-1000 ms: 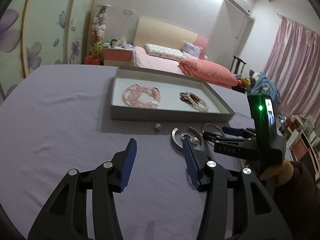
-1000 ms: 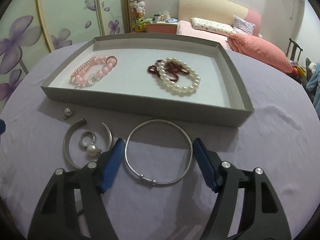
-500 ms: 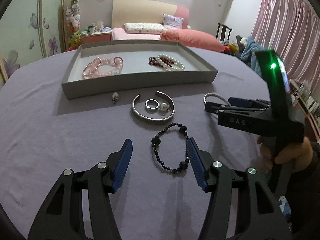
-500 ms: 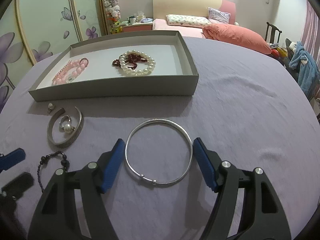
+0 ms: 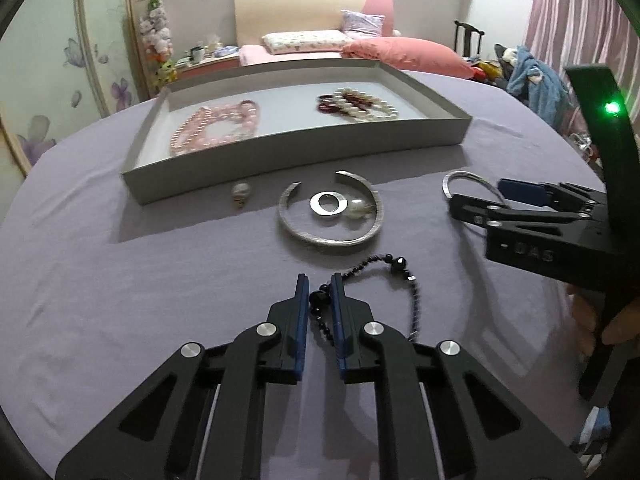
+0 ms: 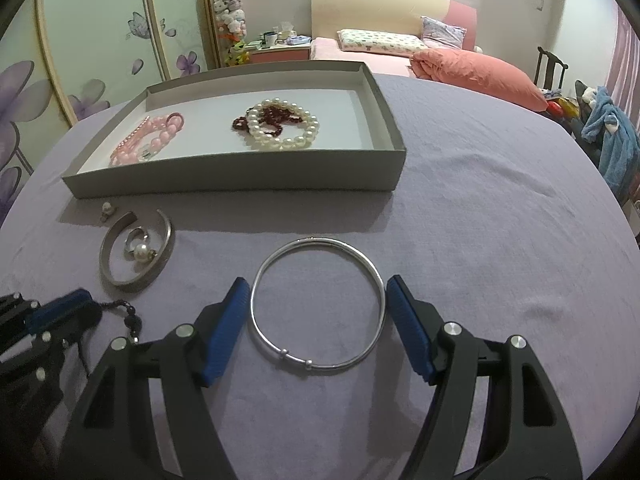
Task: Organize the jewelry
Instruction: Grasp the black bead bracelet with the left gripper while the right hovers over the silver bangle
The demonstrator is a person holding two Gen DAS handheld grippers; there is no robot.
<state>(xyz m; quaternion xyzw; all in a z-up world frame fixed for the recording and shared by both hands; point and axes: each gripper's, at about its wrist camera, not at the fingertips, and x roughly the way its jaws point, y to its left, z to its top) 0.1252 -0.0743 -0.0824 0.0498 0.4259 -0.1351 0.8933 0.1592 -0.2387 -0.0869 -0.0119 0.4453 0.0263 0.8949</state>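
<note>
My left gripper (image 5: pixel 320 286) is shut on a black bead bracelet (image 5: pixel 400 264) lying on the purple cloth; its loop trails to the right. My right gripper (image 6: pixel 318 294) is open, its fingers either side of a thin silver bangle (image 6: pixel 318 312) flat on the cloth, not touching it. A grey tray (image 6: pixel 240 190) behind holds pink bead bracelets (image 6: pixel 150 140) and a white pearl bracelet (image 6: pixel 286 124) over a dark red one. An open silver cuff (image 5: pixel 330 212) with a ring (image 5: pixel 328 203) and a pearl inside lies in front of the tray.
A small pearl piece (image 5: pixel 241 193) lies by the tray's front wall. The right gripper body (image 5: pixel 540 224) shows at the right in the left wrist view. A bed with pink bedding (image 6: pixel 472 68) and a chair with clothes stand beyond the table.
My left gripper has moved forward and closed on the black bead bracelet. My right gripper stays open around the silver bangle.
</note>
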